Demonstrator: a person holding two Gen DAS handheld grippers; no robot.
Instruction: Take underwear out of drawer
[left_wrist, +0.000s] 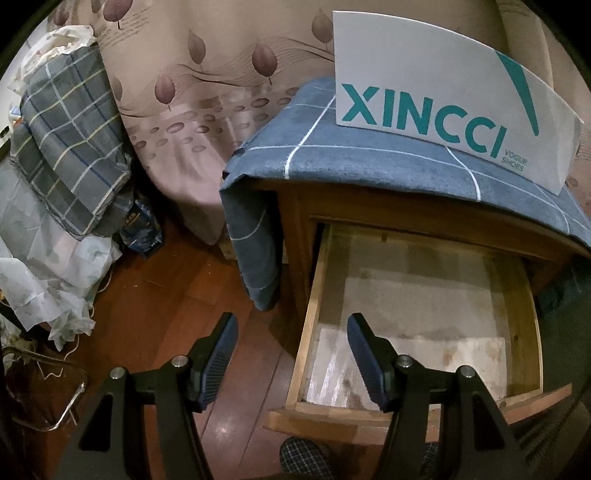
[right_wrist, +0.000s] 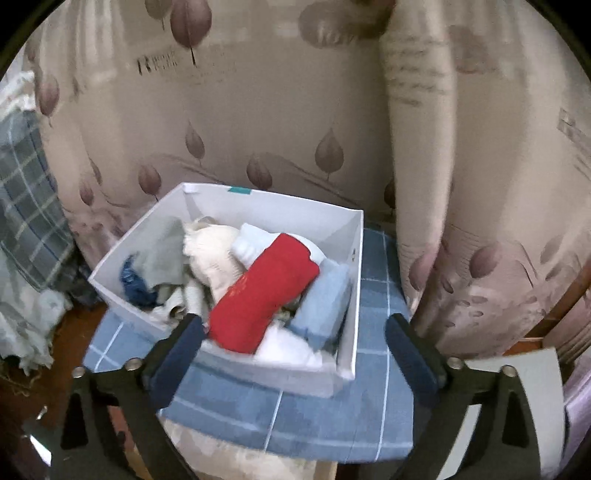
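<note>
In the left wrist view the wooden drawer (left_wrist: 417, 321) of the nightstand stands pulled out, and only pale lining paper shows inside it. My left gripper (left_wrist: 292, 319) hovers open over the drawer's left front corner with nothing between its fingers. On top of the nightstand sits a white shoebox (left_wrist: 443, 96) printed XINCCI. The right wrist view looks into this shoebox (right_wrist: 236, 206), which holds folded underwear: a red piece (right_wrist: 266, 291), a light blue piece (right_wrist: 325, 299), cream, white and grey ones. My right gripper (right_wrist: 294, 321) is open just in front of the box, holding nothing.
A blue checked cloth (left_wrist: 351, 162) covers the nightstand top and hangs down its left side. A leaf-patterned curtain (right_wrist: 258, 110) hangs behind. A plaid bundle (left_wrist: 70, 147) and crumpled white plastic lie at the left on the red-brown wooden floor (left_wrist: 177, 288). A checked slipper shows at the bottom.
</note>
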